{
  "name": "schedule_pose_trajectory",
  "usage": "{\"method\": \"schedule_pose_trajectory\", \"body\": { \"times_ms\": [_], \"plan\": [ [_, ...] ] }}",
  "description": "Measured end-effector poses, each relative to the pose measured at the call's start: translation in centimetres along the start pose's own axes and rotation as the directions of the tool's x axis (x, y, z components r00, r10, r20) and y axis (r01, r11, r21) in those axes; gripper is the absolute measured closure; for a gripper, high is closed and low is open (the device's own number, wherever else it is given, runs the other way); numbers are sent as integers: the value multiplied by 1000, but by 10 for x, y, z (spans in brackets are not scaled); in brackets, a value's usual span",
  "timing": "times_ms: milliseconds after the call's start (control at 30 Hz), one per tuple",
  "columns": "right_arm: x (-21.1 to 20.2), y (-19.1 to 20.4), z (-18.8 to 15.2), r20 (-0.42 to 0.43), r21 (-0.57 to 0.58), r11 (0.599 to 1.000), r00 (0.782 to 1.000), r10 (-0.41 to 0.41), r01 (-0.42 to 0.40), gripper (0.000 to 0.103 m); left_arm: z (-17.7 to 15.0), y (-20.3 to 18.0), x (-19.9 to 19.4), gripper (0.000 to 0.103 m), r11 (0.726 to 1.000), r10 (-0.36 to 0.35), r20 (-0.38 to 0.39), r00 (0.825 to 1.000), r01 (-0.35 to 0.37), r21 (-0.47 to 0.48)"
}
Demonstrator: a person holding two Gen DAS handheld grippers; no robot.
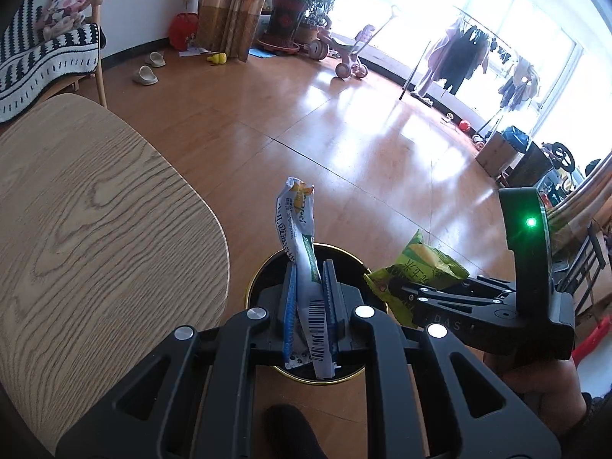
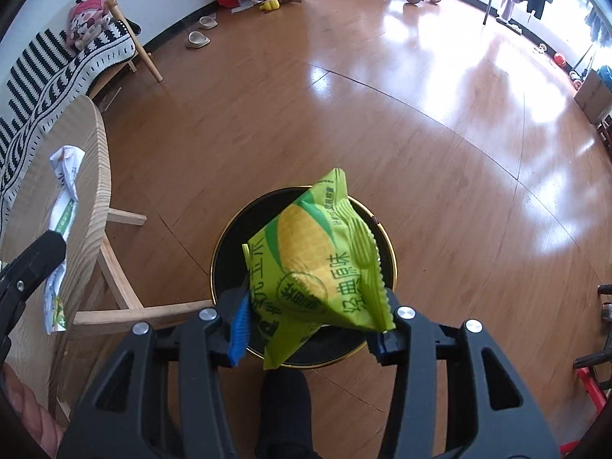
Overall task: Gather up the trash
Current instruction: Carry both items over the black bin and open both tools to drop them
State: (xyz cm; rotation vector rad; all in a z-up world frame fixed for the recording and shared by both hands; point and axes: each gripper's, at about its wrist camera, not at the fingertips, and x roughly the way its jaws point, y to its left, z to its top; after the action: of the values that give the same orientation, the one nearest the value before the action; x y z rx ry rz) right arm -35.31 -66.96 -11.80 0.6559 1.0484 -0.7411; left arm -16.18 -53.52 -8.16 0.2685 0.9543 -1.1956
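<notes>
both packets hang over the black bin [image 2: 229, 237], the left gripper [image 1: 310, 287] pinching the white wrapper [image 1: 302, 237] and the right gripper [image 2: 313, 329] pinching the green snack bag [image 2: 317, 267], either likely to catch the rim and flutter onto the floor [image 2: 382, 134].

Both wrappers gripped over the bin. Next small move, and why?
Probably open the right hand-held gripper first: its green snack bag hangs directly above the black bin, so it should fall in. The left hand-held gripper holds the white wrapper over the same bin, and can release next.
</notes>
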Motion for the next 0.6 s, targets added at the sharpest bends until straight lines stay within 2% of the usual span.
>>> {"method": "schedule_pose_trajectory", "body": {
  "times_ms": [433,500,533,567,600],
  "plan": [
    [-10,-7,4,41,27,999,998,38,-39,52,-2,2,0,90,1000,-8,-8,1000,8,-2],
    [-13,-7,6,53,30,998,998,45,-47,40,-2,3,1,90,1000,-11,-8,1000,11,0],
    [-16,-8,6,65,33,999,997,41,-44,30,-2,2,1,90,1000,-13,-8,1000,13,0],
    [-19,-8,7,78,35,999,996,35,-38,26,-2,3,2,90,1000,-16,-8,1000,16,-1],
    [-22,-8,8,90,37,999,995,33,-37,25,-2,3,2,90,1000,-20,-8,1000,19,-3]
  ]
}}
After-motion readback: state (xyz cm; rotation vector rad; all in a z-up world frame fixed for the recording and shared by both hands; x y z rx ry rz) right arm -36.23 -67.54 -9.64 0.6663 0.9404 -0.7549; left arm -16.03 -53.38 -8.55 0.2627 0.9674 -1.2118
